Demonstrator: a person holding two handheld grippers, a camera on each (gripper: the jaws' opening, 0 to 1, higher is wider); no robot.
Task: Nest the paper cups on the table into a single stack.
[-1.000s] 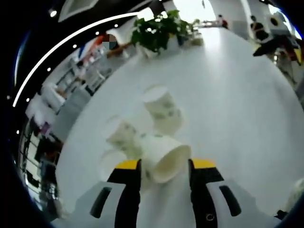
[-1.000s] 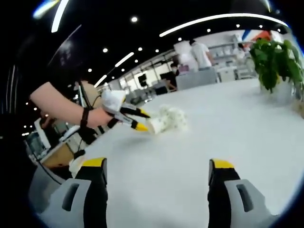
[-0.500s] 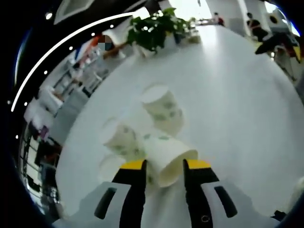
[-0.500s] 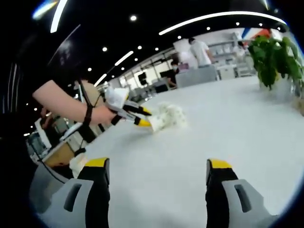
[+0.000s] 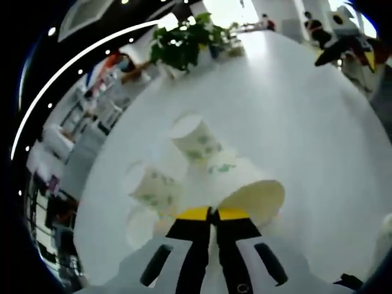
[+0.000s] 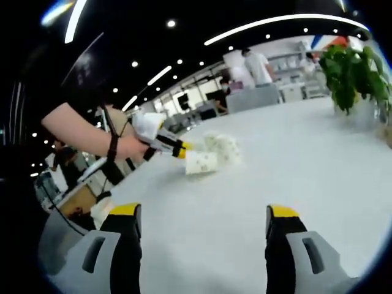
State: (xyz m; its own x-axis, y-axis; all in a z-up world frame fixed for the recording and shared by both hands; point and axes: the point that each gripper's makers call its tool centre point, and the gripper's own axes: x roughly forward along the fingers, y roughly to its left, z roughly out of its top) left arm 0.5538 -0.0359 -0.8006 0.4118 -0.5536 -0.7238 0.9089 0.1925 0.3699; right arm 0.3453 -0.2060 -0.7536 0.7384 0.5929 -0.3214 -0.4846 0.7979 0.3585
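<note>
While the left gripper (image 5: 211, 214) pinches the rim of a paper cup (image 5: 248, 190), tipped with its mouth toward the camera, two more cups (image 5: 195, 139) stand just beyond on the white table (image 5: 294, 110). Wide bare tabletop runs to a potted plant (image 5: 180, 40) at the far edge. The right gripper (image 6: 205, 214) hovers agape, holding nothing. Distant shelving is blurred.

White green-printed paper cups (image 5: 196, 142), unstacked

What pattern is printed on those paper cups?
Green leafy sprigs on the white paper cups, clearest in the left gripper view.
</note>
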